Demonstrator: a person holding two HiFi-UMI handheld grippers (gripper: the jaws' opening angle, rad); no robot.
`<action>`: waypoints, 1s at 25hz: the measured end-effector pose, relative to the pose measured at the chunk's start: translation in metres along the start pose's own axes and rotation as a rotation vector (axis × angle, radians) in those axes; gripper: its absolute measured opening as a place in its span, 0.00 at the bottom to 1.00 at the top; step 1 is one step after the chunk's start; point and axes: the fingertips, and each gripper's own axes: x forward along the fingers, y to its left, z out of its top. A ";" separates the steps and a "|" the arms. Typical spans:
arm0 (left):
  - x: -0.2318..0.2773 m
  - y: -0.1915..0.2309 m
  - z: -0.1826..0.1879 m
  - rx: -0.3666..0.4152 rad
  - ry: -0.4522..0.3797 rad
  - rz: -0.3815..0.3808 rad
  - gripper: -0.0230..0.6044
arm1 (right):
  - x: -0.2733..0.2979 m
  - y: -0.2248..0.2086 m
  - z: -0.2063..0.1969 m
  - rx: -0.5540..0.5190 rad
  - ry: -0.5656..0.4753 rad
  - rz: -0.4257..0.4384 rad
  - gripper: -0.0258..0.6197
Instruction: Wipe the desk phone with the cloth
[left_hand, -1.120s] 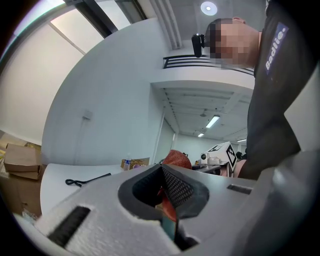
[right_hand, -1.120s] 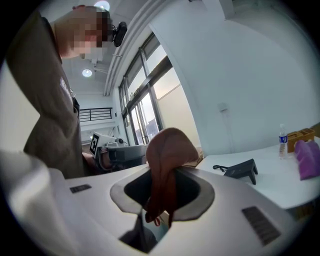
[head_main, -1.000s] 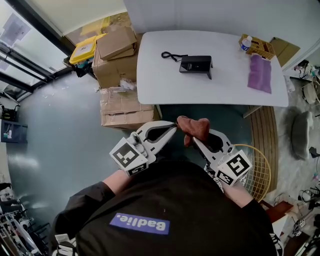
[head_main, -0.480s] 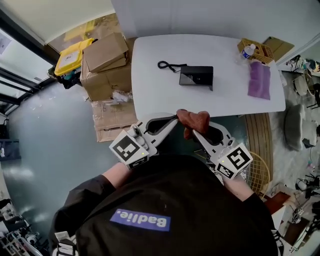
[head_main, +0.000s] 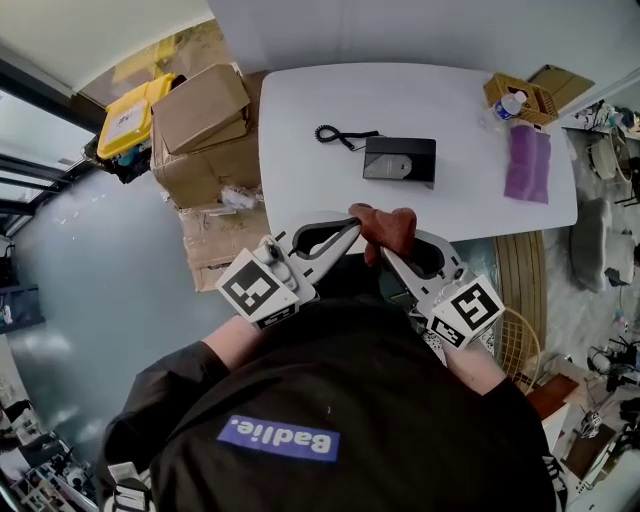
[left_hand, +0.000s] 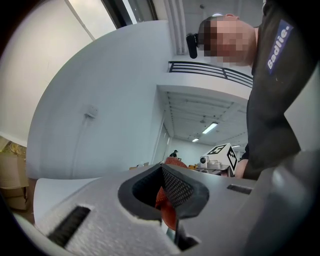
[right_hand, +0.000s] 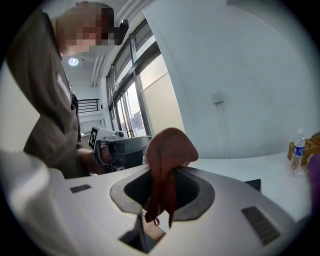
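Since a second ago the desk (head_main: 300, 180) has drawn closer. My two claws, which hung short of it then, now reach over its near edge with the cloth between them.

The desk is white and mostly bare. Cardboard boxes (head_main: 205, 125) are stacked on the floor to its left. The desk phone (head_main: 400, 158) sits about mid-desk, with its coiled cord (head_main: 335, 135) trailing off to the left. A purple cloth (head_main: 528, 163) lies flat at the right end, and a basket (head_main: 525, 95) holding a bottle stands at the far right corner.

My left claw (head_main: 350, 226) is clenched on one end of the brown cloth (head_main: 388, 228), and its mesh pads pinch the fabric. My right claw (head_main: 384, 252) is clenched on the other part, with the cloth bunched up above its jaws. The cloth is held in the air over the near edge, on the near side of the phone and well apart from it.

As I judge it, the cloth is fetched and gripped, but no wiping has begun. I have yet to carry the cloth across to the phone, press it down and rub over the phone's top and sides.
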 end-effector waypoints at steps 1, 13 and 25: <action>0.004 0.004 -0.002 -0.003 0.004 0.012 0.05 | 0.002 -0.007 -0.001 0.001 0.004 0.012 0.18; 0.046 0.046 -0.019 -0.053 0.008 0.156 0.05 | 0.032 -0.083 -0.001 -0.002 0.068 0.148 0.18; 0.067 0.091 -0.034 -0.074 0.008 0.274 0.05 | 0.072 -0.170 -0.030 -0.116 0.227 0.125 0.18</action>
